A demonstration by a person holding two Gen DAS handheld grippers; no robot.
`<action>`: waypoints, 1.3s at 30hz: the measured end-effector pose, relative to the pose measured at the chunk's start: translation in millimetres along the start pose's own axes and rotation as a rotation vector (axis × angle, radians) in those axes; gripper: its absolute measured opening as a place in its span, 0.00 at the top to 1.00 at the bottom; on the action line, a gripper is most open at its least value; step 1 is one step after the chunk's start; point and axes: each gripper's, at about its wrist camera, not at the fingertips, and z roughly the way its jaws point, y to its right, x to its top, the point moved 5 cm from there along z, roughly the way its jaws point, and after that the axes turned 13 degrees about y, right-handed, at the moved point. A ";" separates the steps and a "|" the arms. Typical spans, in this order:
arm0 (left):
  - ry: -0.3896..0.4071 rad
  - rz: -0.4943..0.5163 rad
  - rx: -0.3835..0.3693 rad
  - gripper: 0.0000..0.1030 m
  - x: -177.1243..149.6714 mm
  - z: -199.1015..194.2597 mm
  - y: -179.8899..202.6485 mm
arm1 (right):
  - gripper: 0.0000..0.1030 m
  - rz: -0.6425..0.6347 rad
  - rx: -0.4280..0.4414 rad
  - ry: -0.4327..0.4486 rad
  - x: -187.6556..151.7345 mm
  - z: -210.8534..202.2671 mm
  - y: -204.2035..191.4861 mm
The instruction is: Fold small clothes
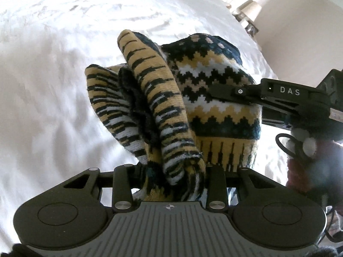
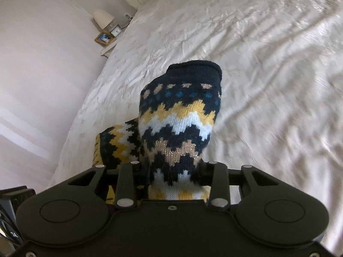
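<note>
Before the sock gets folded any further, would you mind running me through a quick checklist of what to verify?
1. Left gripper has knit between its fingers: ok, a bunched part of the patterned sock sits there.
2. Right gripper holds the sock: ok, fabric passes between its fingers.
3. Sock lifted off the white bedspread: cannot tell.
4. Fabric flat for a clean crease: not ok, the striped inside-out part is rolled and bunched.
5. Grippers apart: ok, the right one grips the sock's side, away from the left.
6. Toe end free: ok, the navy tip sticks up unheld.
</note>
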 end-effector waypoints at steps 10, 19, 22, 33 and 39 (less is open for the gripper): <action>-0.051 -0.053 0.054 0.65 -13.4 18.2 -1.2 | 0.55 0.011 0.016 -0.084 -55.5 -64.8 56.2; -0.036 -0.024 0.093 0.65 -7.5 39.9 15.0 | 0.55 0.073 0.040 -0.091 -66.3 -95.2 100.0; -0.032 -0.019 0.121 0.64 -9.1 43.2 21.4 | 0.50 0.058 0.060 -0.074 -63.0 -99.2 103.3; 0.020 -0.059 0.342 0.56 -29.6 36.0 -7.7 | 0.39 -0.055 -0.191 0.004 -69.2 -117.8 164.6; 0.201 0.052 0.415 0.56 -0.6 -0.6 23.3 | 0.33 -0.122 -0.187 0.065 -59.0 -132.2 163.4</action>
